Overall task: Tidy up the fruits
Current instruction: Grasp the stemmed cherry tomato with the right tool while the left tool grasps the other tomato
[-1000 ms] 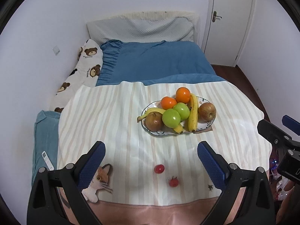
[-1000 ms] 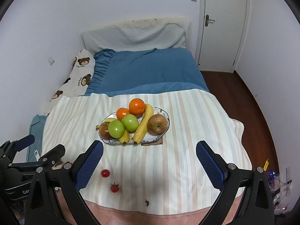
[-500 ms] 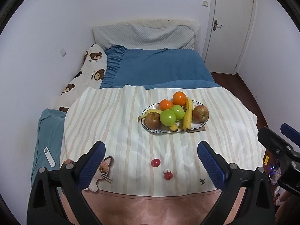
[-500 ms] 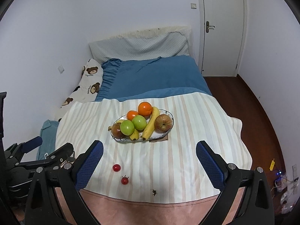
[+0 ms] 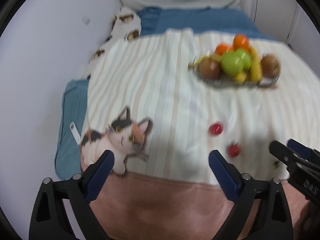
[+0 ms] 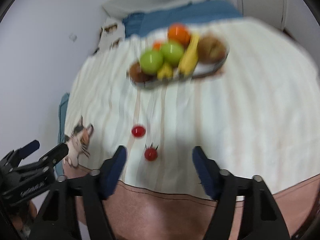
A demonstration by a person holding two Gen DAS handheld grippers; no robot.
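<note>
**Two cherry tomatoes loose on the striped blanket, both grippers empty above them**

Both views are blurred. On the bed, a cream striped blanket [image 6: 230, 104] carries a fruit plate [image 6: 208, 70] loaded with two green apples [image 6: 152, 61], two oranges [image 6: 178, 33], bananas [image 6: 190, 57] and two brownish apples [image 6: 212, 48]. Nearer the blanket's pink border lie two cherry tomatoes, well apart from the plate: one plain round tomato [image 6: 138, 131] and, closer to the border, a tomato with its stem [image 6: 151, 154].

The right gripper [image 6: 159, 163] hangs over the blanket with its jaws wide and nothing between them; the stemmed tomato sits just ahead of them, nearer the left blue pad. The left gripper [image 5: 161, 167] is also spread wide and empty, over the blanket edge beside a printed cat [image 5: 122, 138]. In its view the tomatoes [image 5: 216, 129] lie off to the right
</note>
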